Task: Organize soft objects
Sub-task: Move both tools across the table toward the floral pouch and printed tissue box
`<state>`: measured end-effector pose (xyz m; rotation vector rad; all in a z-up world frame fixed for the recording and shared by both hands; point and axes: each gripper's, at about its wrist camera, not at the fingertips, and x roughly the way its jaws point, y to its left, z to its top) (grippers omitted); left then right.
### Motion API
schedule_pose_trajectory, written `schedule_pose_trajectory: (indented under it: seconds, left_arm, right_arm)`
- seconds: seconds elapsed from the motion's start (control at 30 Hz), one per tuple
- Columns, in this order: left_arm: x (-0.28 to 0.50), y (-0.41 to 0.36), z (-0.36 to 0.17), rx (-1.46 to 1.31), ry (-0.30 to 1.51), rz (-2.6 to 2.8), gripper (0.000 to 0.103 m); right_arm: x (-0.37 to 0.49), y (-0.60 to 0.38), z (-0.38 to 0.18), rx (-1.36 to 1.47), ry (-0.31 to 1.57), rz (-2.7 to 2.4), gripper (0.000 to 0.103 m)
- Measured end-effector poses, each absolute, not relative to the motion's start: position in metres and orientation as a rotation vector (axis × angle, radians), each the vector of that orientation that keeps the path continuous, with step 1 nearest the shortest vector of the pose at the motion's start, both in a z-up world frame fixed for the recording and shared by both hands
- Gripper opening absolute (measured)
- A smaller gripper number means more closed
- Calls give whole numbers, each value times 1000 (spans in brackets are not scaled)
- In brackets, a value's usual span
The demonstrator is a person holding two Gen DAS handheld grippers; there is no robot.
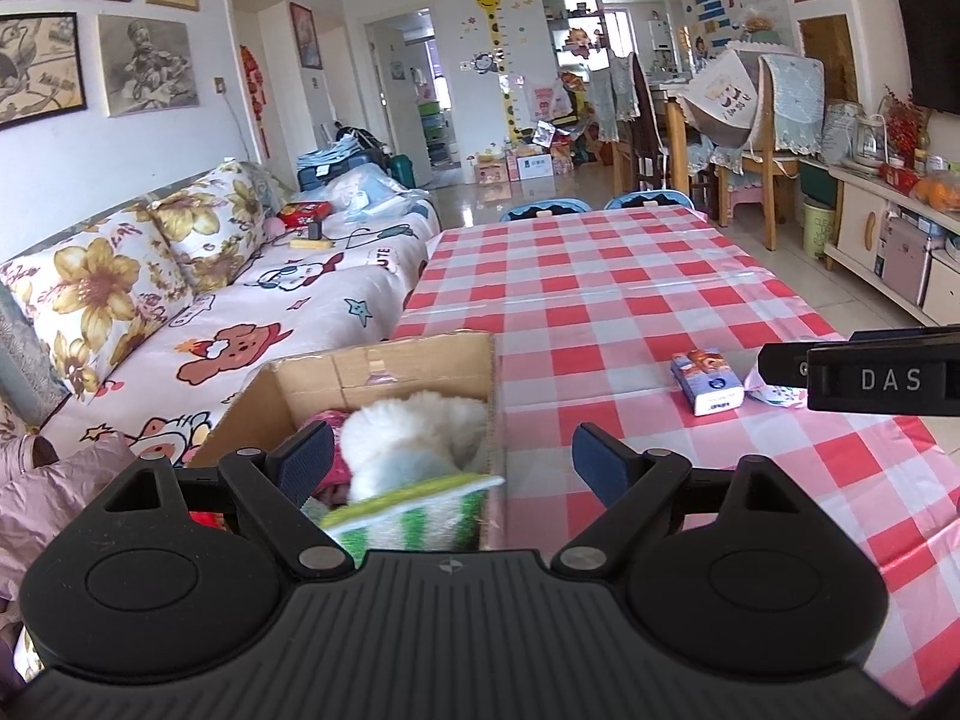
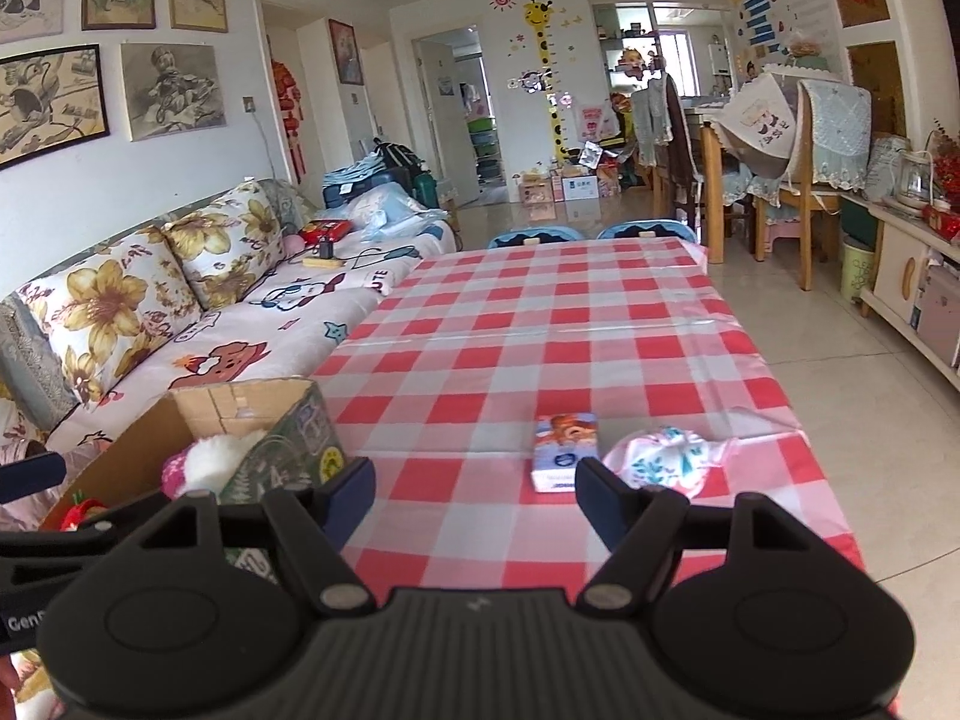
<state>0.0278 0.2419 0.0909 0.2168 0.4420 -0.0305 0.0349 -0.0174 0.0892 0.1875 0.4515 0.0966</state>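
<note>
While right gripper (image 2: pixel 474 495) spread, empty, tissue pack (image 2: pixel 565 450) at 1 o'clock; skewed approach could shove it into cloth bundle (image 2: pixel 669 457).

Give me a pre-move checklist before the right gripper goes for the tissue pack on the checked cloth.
1. Right gripper empty, jaws apart: ok.
2. Tissue pack in view, lying free on the checked tablecloth: ok.
3. Pack lined up between the fingers: not ok, it sits by the right-hand finger, ahead of the tips.
4. Floral fabric bundle clear of the pack: cannot tell, it lies close beside it.
5. Left gripper out of the way, open over the cardboard box: ok.
6. Room left in the box: cannot tell, the white plush and a green striped item already fill the part shown.
</note>
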Motion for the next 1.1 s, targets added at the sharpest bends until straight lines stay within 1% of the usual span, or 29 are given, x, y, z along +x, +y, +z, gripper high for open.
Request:
schedule_pose_trajectory:
  seconds: [0.27, 0.47, 0.57, 0.63, 0.7, 0.87, 0.93, 1.1]
  left_arm:
    - [25, 238, 88, 242, 450, -64, 103]
    - [20, 235, 85, 238, 444, -121, 103]
    - [23, 233, 86, 229, 437, -144, 103]
    - [24, 230, 87, 234, 427, -164, 103]
    - [26, 224, 86, 246, 419, -183, 103]
    - [31, 204, 76, 282, 426, -236, 103]
    - [36, 195, 71, 287, 427, -258, 103]
    - [59, 177, 62, 276, 452, -283, 103]
  right_arm:
    - [31, -43, 84, 200, 449, 60, 77]
    - [35, -77, 69, 196, 476, -43, 80]
    - [38, -96, 60, 200, 489, -96, 84]
    - [41, -107, 54, 213, 496, -113, 90]
    - [46, -114, 47, 219, 507, -121, 92]
    - [60, -127, 33, 247, 526, -107, 93]
    - [66, -131, 28, 247, 523, -102, 99]
    - [85, -142, 15, 325, 529, -59, 101]
